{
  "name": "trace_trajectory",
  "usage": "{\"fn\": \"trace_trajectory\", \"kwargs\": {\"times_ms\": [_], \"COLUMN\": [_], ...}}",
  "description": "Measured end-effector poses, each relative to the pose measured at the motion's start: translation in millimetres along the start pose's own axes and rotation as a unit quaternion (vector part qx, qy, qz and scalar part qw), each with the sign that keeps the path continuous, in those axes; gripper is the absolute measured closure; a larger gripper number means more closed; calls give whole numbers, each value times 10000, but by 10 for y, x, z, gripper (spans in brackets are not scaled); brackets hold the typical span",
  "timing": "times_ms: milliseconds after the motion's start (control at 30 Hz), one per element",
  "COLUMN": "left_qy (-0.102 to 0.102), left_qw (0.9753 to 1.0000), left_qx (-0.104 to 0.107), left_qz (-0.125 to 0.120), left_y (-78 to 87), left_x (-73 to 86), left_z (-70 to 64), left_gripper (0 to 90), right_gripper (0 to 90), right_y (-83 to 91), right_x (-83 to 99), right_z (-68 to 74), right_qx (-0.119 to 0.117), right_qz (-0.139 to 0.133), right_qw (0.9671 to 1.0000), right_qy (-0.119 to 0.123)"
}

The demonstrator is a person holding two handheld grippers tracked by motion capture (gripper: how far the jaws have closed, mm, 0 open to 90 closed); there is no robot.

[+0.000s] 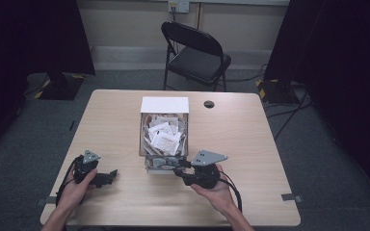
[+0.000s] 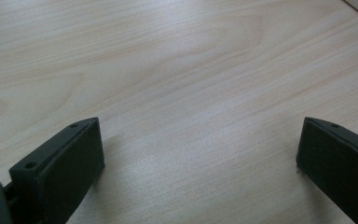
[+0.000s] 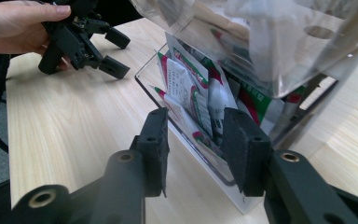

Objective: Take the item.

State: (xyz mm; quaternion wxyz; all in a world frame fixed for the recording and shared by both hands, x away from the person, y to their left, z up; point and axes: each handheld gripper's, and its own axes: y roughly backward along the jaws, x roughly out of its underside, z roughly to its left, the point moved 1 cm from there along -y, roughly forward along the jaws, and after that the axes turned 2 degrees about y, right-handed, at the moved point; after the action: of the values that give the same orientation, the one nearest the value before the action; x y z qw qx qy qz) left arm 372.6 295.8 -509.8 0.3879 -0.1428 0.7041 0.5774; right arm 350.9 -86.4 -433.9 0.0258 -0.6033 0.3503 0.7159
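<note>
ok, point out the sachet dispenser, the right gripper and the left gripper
sachet dispenser [image 1: 164, 104], high view, on its white top panel
right gripper [image 3: 196, 140], right gripper view, midway between its open jaws
left gripper [image 1: 110, 177], high view, between its jaw tips

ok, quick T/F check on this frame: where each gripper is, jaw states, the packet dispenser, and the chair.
1. The right gripper has its jaws at the tray at the foot of the clear dispenser. True.
2. The right gripper is clamped on a packet. False: its jaws stand apart, with the packets just beyond the tips.
3. The left gripper is open over bare table. True.
4. The left gripper is touching the dispenser. False: it sits well off to the side, near the table's front left.
5. A black folding chair stands beyond the table's far edge. True.
</note>
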Motion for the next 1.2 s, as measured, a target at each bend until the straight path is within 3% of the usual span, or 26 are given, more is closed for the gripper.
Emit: {"fn": "trace_trajectory", "kwargs": {"times_ms": [267,533,667,967,1200], "left_qy": [-2,-3,-2,15,13], "left_qw": [10000,10000,10000,10000,10000], "left_qx": [-4,-4,-4,34,33], "left_qz": [-3,-3,-3,-18,-17], "left_y": [0,0,0,-5,-5], "left_x": [0,0,0,0,0], "left_z": [0,0,0,-1,-1], "left_gripper": [0,0,0,0,0], "right_gripper": [663,730,782,781,872], "right_y": [-91,-143,-149,-210,-212], "right_x": [8,26,35,39,38], "right_z": [-17,-69,-86,-107,-124], "right_qx": [-41,103,34,-52,-97], "right_qz": [-18,96,120,178,218], "right_qw": [10000,9999,9999,9998,9997], "right_qy": [43,14,-7,-24,33]}}
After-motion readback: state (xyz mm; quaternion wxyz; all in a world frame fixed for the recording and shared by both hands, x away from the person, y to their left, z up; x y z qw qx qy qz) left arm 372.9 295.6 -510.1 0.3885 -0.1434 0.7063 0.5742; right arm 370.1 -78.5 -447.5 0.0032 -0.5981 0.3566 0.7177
